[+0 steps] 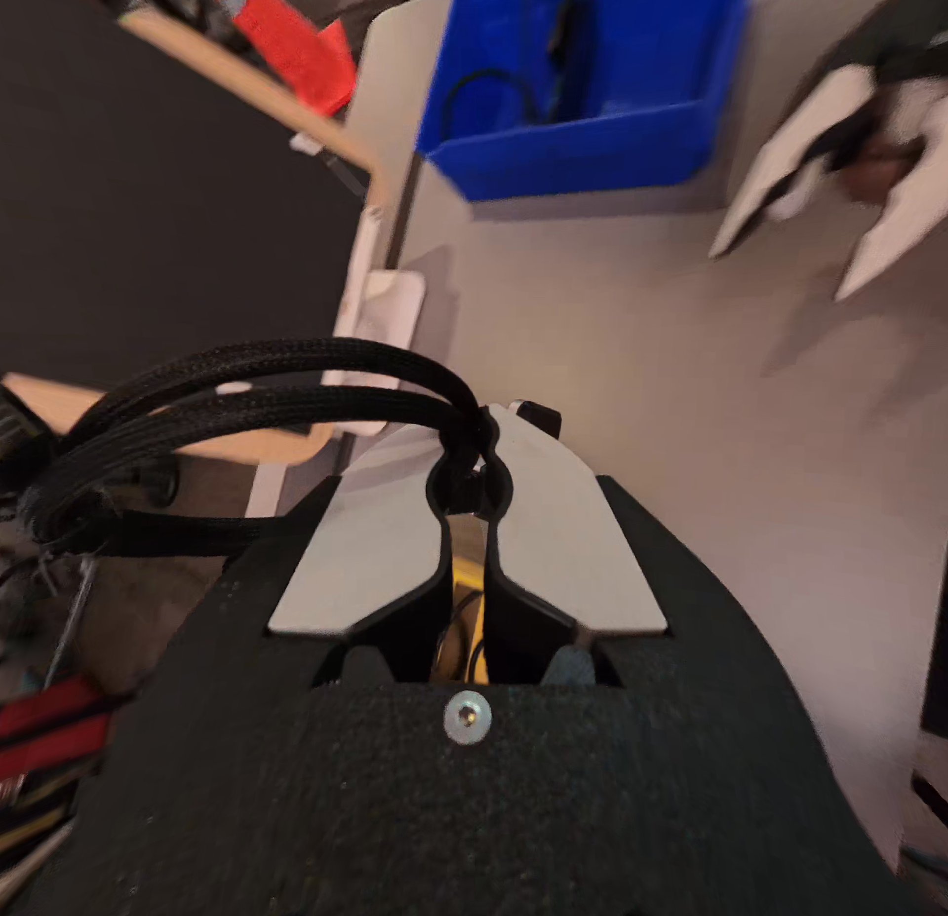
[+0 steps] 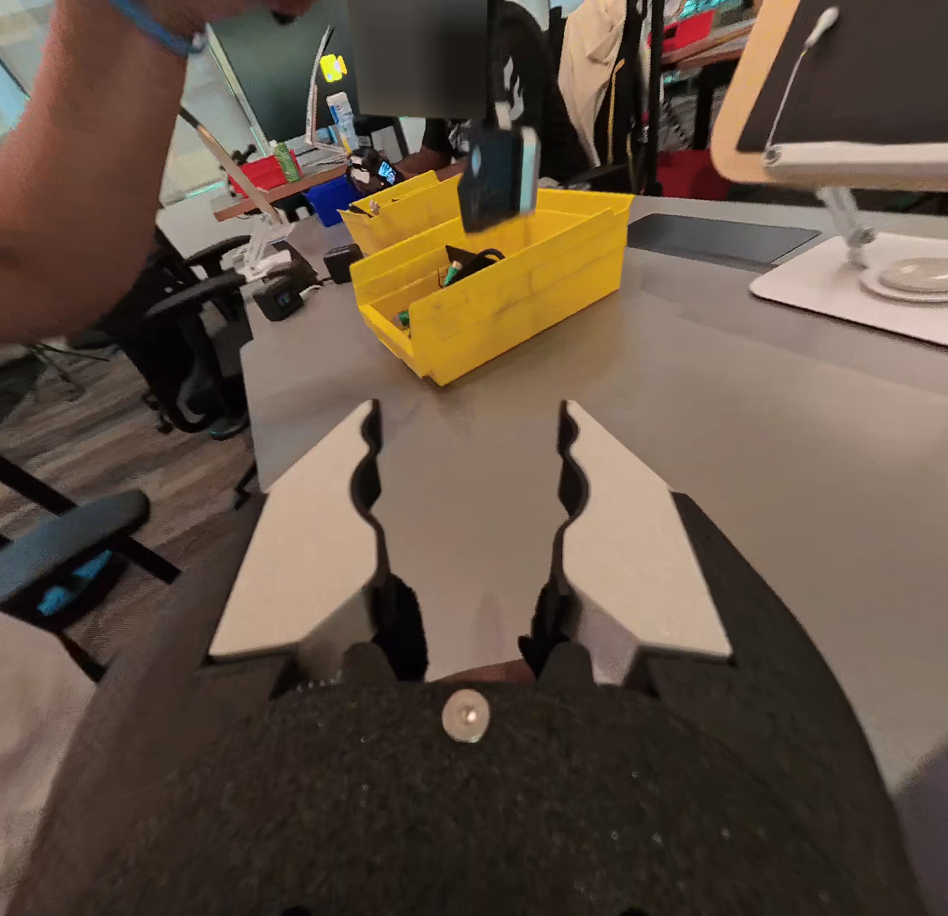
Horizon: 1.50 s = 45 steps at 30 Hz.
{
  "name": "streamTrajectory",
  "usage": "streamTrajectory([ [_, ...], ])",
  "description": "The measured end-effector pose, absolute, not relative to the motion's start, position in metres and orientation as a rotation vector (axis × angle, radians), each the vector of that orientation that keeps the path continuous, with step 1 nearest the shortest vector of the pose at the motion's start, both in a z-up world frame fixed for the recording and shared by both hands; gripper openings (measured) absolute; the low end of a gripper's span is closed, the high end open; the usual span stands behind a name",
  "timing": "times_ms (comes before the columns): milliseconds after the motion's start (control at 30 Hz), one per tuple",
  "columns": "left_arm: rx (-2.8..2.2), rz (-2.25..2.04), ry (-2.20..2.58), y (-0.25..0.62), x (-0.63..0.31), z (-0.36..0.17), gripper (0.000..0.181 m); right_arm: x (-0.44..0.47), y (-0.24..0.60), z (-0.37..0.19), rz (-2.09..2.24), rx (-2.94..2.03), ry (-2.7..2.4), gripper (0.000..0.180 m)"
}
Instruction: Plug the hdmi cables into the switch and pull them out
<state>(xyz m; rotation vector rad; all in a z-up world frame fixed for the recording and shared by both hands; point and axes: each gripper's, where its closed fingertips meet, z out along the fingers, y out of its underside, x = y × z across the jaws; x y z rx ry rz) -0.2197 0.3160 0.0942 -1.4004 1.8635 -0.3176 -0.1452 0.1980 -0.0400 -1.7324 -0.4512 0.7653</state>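
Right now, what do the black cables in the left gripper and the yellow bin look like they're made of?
The cables look sheathed in braided fabric, probably nylon: a matte woven mesh texture shows along their length. The left gripper is clamped on them. The yellow bin looks like molded plastic, evenly colored with a slight sheen, thin straight walls and faint scuffs. The core under the braid isn't visible.

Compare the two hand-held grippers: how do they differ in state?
The left hand-held gripper is shut on black braided cables; the right hand-held gripper is open and empty. The left is raised, with the switch dangling below; the right sits low over the table. Both have pale notched fingers.
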Motion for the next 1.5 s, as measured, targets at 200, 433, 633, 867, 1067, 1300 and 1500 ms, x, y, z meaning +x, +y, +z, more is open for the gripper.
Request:
streamTrajectory([
  [200,-1.249,-0.406,2.073,0.240,-0.164,0.044,0.007,-0.164,0.245,-0.040,0.850,-1.790,-0.377,0.081],
  [433,-1.295,-0.527,2.000,0.225,-0.130,0.026,0.020,-0.167,0.237,-0.086,1.005,-1.949,-0.364,0.020],
  [633,-1.449,-0.555,1.790,0.248,-0.167,0.000,0.056,-0.166,0.230,-0.087,1.256,-1.949,-0.212,0.020],
  [867,-1.520,-0.556,1.826,0.219,-0.206,-0.086,0.081,-0.183,0.218,-0.071,1.596,-1.900,-0.149,0.021],
  [1067,-1.480,-0.565,1.804,0.214,-0.200,-0.106,0.059,-0.208,0.208,-0.081,1.690,-1.962,-0.190,0.021],
  [1300,-1.583,-0.877,1.838,0.223,-0.208,-0.096,0.058,-0.194,0.204,-0.077,1.349,-1.869,-0.544,0.040],
  [1500,-1.689,-1.066,1.886,0.252,-0.211,-0.077,0.057,-0.141,0.217,-0.058,0.482,-1.659,-0.889,0.060],
])
